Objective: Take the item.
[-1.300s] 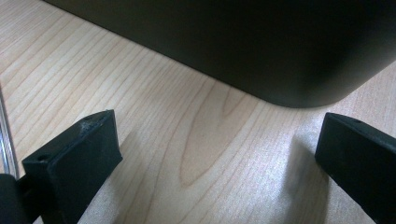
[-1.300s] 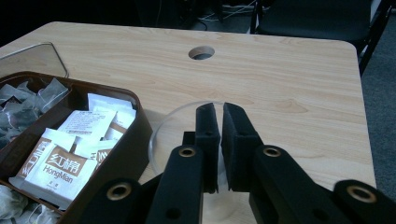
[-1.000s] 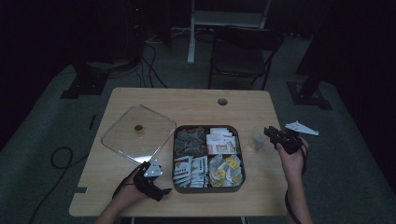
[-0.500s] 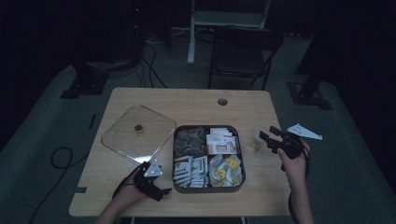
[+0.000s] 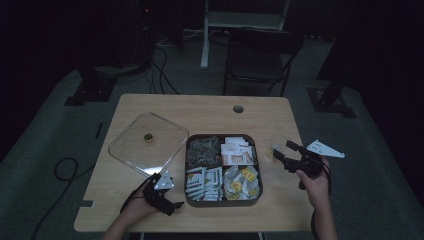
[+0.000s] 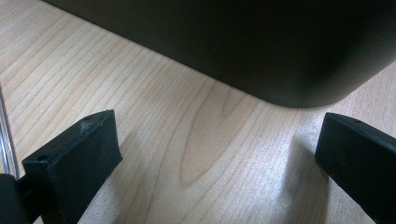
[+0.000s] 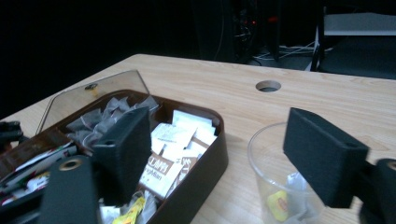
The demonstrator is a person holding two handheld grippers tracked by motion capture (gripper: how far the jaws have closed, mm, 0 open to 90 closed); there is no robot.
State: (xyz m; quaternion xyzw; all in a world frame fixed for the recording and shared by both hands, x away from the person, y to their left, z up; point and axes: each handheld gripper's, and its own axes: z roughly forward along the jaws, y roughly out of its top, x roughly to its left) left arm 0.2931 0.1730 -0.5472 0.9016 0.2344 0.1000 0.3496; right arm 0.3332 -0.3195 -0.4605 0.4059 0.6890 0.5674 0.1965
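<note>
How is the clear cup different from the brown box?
The cup is round and see-through; the box is square, dark and split into four parts. The cup holds just a yellow-tagged tea bag; the box is packed with packets. The cup is far smaller. Both stand open on the table.

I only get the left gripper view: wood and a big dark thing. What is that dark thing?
Observer: A corner of the brown box. The high view shows four compartments of tea bags and packets.
Operator: Where's its lid?
Observer: The clear lid sits beside the box, at its left in the high view.
Operator: What's the other hand doing?
Observer: The right gripper has just been opening its fingers. A clear cup stands between them, unpressed.
</note>
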